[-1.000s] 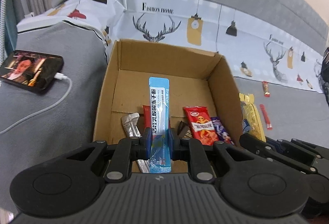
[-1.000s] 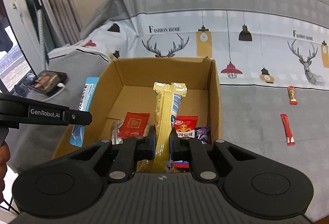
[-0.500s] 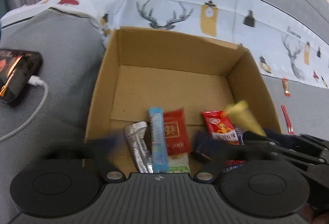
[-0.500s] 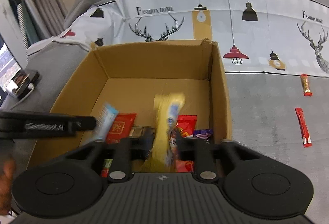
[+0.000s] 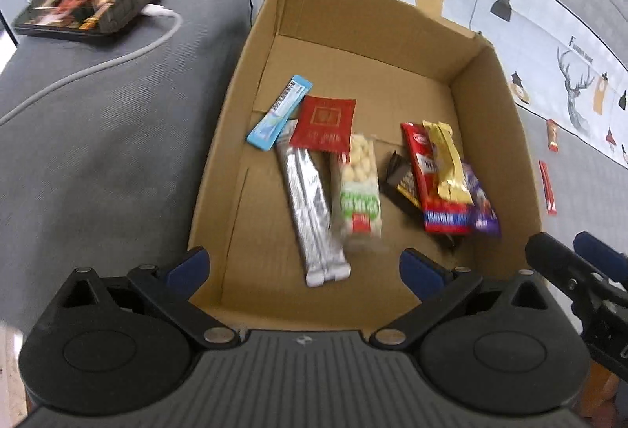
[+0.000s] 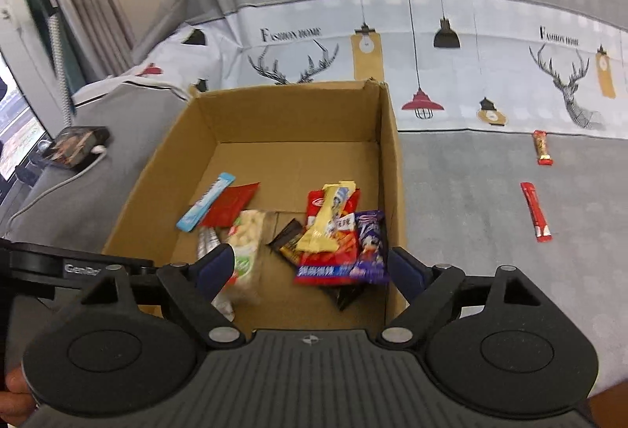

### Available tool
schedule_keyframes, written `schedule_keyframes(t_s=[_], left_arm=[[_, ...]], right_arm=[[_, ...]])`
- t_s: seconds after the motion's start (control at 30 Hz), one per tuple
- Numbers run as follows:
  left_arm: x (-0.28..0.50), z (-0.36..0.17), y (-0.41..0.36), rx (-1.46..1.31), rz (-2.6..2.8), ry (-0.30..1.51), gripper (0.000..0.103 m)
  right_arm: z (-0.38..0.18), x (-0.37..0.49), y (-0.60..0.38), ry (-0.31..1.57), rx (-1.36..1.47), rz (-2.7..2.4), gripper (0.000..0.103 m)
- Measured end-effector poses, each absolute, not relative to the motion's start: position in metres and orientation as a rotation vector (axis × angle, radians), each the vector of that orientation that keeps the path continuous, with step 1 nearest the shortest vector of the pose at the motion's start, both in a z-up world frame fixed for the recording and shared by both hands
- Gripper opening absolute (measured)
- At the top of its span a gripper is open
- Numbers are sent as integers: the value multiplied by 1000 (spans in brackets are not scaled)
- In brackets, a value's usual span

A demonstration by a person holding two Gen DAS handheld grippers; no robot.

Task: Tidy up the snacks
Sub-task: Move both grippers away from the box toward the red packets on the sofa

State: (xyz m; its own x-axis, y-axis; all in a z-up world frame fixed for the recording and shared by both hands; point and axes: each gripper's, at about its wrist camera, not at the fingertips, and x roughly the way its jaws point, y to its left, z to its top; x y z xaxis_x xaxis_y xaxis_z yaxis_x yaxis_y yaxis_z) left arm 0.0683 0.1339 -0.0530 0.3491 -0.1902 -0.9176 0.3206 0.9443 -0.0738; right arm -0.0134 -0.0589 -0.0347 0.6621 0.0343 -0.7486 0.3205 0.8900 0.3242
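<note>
Gray bedding [image 6: 463, 192] holds a cardboard box [image 6: 390, 161]. Past the wide, empty left gripper [image 5: 304, 267], a blue stick pack [image 5: 279, 112] points away rightward. Ahead of the opening, empty right gripper [image 6: 310, 267], a yellow bar [image 6: 327, 218] slants over red packets.

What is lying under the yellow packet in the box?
The yellow packet lies on a red packet, beside a purple one. Anything beneath those is covered.
</note>
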Motion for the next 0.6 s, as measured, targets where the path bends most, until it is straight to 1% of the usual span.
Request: schedule_keyframes(t_s=[0.3, 0.6], left_arm=[[14, -22, 157, 145, -336, 1091, 103], [-19, 1, 168, 160, -338, 1020, 103]], right_arm=[[-6, -59, -30, 802, 425, -163, 87], [18, -93, -10, 744, 398, -153, 87]])
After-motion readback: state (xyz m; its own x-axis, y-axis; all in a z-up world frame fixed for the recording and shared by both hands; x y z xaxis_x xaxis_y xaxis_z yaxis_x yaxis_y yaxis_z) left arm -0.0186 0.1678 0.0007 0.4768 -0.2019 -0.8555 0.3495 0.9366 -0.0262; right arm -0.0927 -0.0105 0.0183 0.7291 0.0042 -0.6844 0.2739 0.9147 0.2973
